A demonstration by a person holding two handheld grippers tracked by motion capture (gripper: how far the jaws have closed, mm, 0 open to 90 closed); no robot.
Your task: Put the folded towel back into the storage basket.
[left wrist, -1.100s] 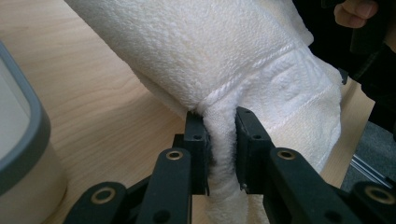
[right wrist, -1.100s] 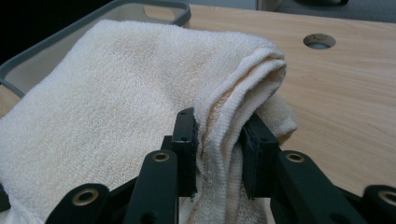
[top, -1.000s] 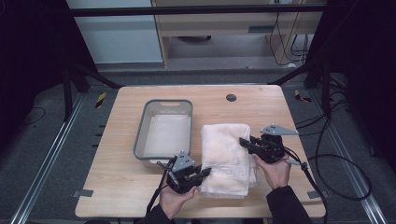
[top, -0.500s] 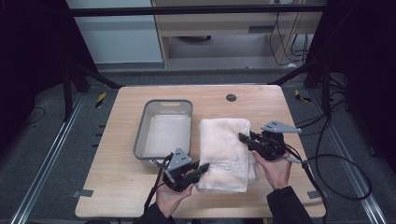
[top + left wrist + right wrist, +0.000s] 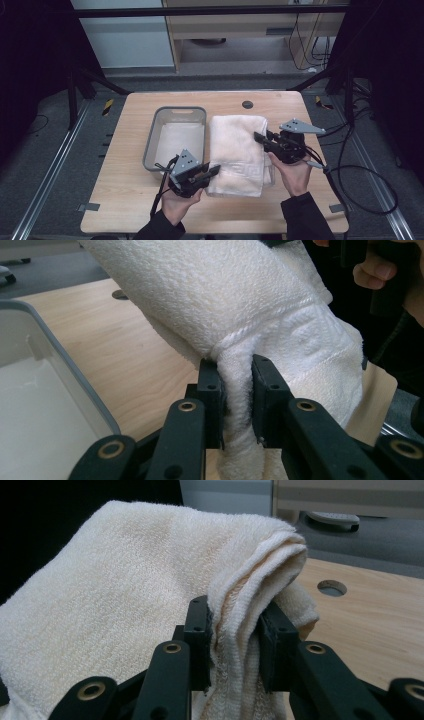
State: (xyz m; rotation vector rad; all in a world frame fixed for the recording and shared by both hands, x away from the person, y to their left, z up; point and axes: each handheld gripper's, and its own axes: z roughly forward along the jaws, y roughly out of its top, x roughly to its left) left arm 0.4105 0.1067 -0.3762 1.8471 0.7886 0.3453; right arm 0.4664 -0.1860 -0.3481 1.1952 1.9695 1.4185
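We took the grey rectangular plastic tub [image 5: 175, 137] as our landmark; it sat on the light wooden table [image 5: 125, 200] left of centre, with a pale flat liner on its floor. In the left gripper view its grey rim [image 5: 65, 375] ran along the left edge of the picture.

Just right of the tub's near corner, our left gripper [image 5: 212, 171] came in from the near side, held in the left hand [image 5: 175, 197], with its grey three-cornered plate on top. Its two black jaws were clamped on the near left corner of the folded cream terry towel [image 5: 240, 150]. In the left gripper view [image 5: 235, 390] the pads squeezed a thick roll of towel [image 5: 240, 300] between them, and the cloth rose away from the jaws and hung above the bare wood.

The towel lay right beside the tub, along its right wall, stretching from near the tub's far end to past its near end. A woven key-pattern band crossed the towel close to the near edge.

Further right of the tub, beyond the towel's right edge, our right gripper [image 5: 259, 137] pointed back towards the tub, carried by the right hand [image 5: 295, 172], its cable trailing off to the right. Its jaws were closed on the towel's right edge. In the right gripper view [image 5: 235, 625] several folded layers of towel [image 5: 125, 605] were pinched between the pads, with the cloth sloping away to the left. A small round hole [image 5: 247, 104] in the table lay beyond the tub's far right corner.
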